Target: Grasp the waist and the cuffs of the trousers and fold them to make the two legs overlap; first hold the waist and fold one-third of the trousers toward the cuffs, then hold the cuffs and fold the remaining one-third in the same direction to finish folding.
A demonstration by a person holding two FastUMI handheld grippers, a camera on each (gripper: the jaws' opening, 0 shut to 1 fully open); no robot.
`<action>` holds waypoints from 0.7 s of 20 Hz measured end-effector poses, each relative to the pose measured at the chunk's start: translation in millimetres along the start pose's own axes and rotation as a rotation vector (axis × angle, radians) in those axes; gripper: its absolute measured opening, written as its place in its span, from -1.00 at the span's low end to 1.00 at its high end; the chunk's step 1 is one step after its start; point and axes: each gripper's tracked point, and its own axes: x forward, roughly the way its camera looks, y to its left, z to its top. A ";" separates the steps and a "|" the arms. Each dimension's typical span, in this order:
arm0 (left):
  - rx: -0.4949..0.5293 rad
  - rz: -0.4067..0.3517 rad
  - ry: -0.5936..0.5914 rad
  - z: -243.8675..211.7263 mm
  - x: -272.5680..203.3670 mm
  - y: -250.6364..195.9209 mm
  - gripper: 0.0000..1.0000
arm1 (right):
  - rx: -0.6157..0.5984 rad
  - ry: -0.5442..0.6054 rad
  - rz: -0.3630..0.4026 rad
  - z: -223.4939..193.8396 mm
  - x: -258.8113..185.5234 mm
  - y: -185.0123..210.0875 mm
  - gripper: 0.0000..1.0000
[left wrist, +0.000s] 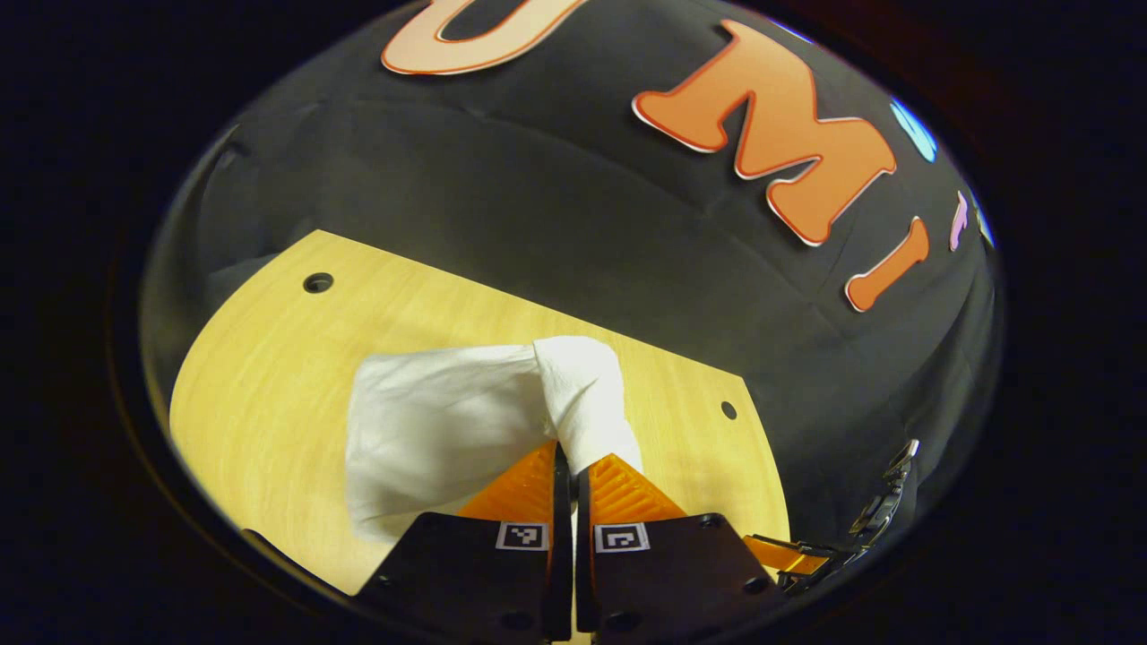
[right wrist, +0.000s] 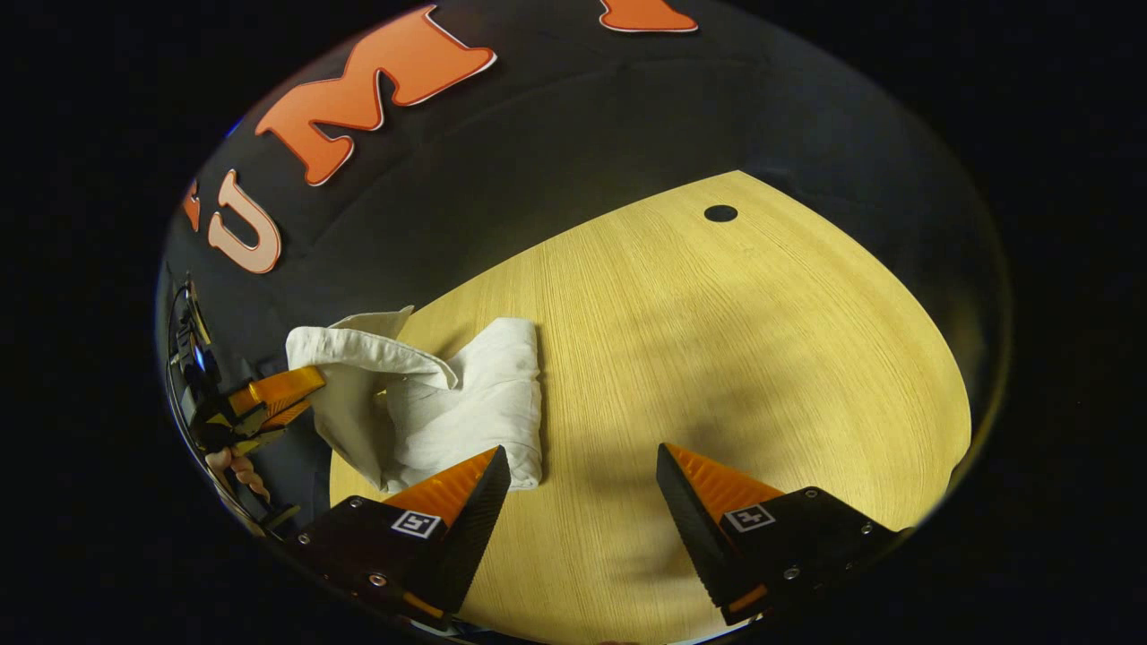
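The left gripper view looks forward along the left claw (left wrist: 566, 461), tilted down at the surface (left wrist: 269, 376) and facing the booth wall (left wrist: 538, 197); it sits close to the trousers (left wrist: 448, 421), whose cloth rises right at its fingertips. The right gripper view rides on the right claw (right wrist: 582, 470), higher and farther back, looking down over a wide stretch of surface (right wrist: 717, 340) toward the same wall (right wrist: 538, 152). Both views share the trousers (right wrist: 484, 394), the surface and the wall. The right gripper view also takes in the left claw (right wrist: 278, 390) at its left edge, and the left gripper view catches part of the right claw (left wrist: 883, 506) at its lower right.
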 end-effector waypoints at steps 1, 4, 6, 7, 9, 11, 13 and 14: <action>0.010 -0.009 0.012 -8.1 5.8 -10.6 -0.89 | 0.002 0.002 0.001 -0.8 0.2 -3.5 0.97; 0.056 -0.016 0.059 -34.4 20.7 -29.6 -0.89 | 0.002 0.009 0.006 -0.9 1.6 -9.5 0.98; 0.095 -0.007 0.090 -50.5 30.2 -36.0 -0.89 | -0.003 0.010 0.006 0.5 3.1 -12.0 0.98; 0.118 -0.005 0.104 -59.0 33.3 -38.0 -0.90 | -0.007 0.009 0.004 0.2 2.4 -14.0 0.98; 0.165 0.006 0.124 -69.2 41.2 -41.4 -0.89 | -0.014 0.011 -0.003 0.0 3.0 -18.5 0.98; 0.215 0.013 0.140 -80.8 46.8 -43.3 -0.84 | -0.014 0.016 -0.007 -0.1 2.6 -20.8 0.98; 0.238 0.011 0.165 -94.6 52.3 -46.2 -0.74 | -0.015 0.015 -0.011 -0.4 3.3 -22.5 0.98; 0.231 0.009 0.176 -101.6 55.6 -47.6 -0.82 | -0.017 0.016 -0.013 -0.1 2.8 -22.7 0.98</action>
